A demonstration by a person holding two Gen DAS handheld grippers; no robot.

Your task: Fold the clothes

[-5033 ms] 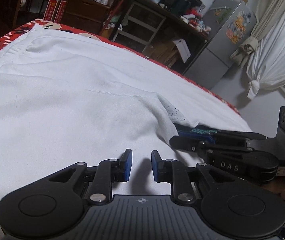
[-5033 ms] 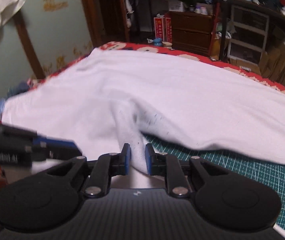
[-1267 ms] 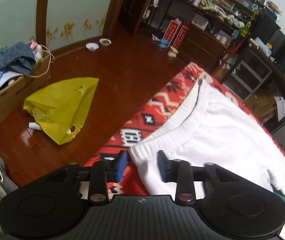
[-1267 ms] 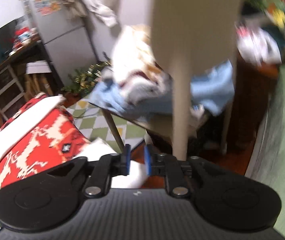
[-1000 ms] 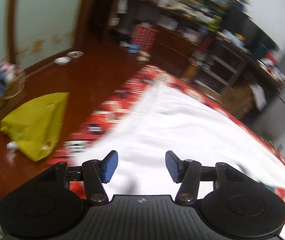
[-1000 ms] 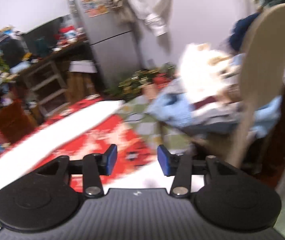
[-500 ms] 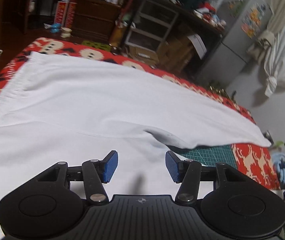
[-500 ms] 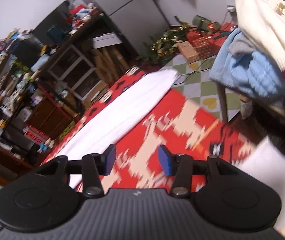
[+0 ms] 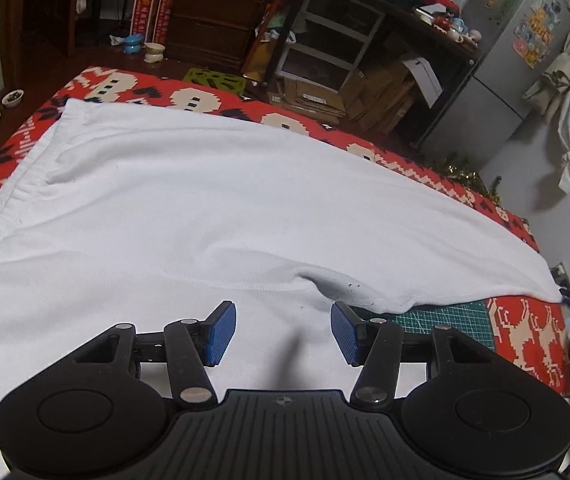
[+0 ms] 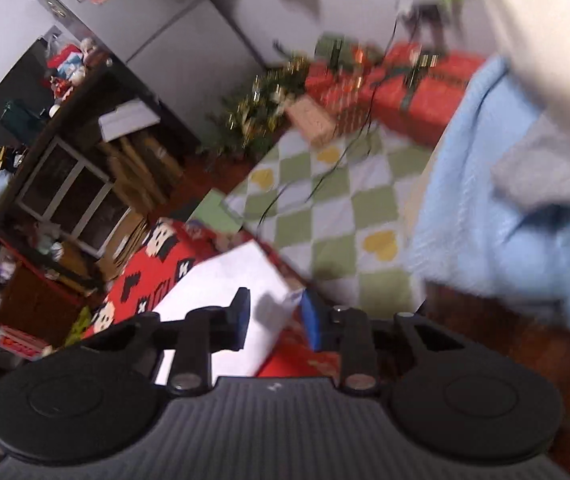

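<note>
White sweatpants (image 9: 213,200) lie spread nearly flat across the worktop, elastic waistband at its left edge, legs running toward the right edge; no fold made yet by the look of it, so the task reads as barely begun: all folds left to do; red patterned cloth (image 9: 189,100) covers the worktop, a green cutting mat (image 9: 451,316) shows in the gap between the legs at the crotch; left tongs (image 9: 284,332) stand about half wide, nothing between the pads, hovering over the near leg just beside the crotch; right tongs (image 10: 271,318) are at the worktop's right end, jaws closing with the white leg cuff (image 10: 229,280) between them, pads not yet visibly pressing, frame blurred; likely next: lift that cuff and carry it toward the waistband; containers: cardboard boxes (image 9: 369,96) on the floor beyond the far edge, contents not readable; two small bowls (image 9: 1,110) on the floor at far left, contents too small to tell.
</note>
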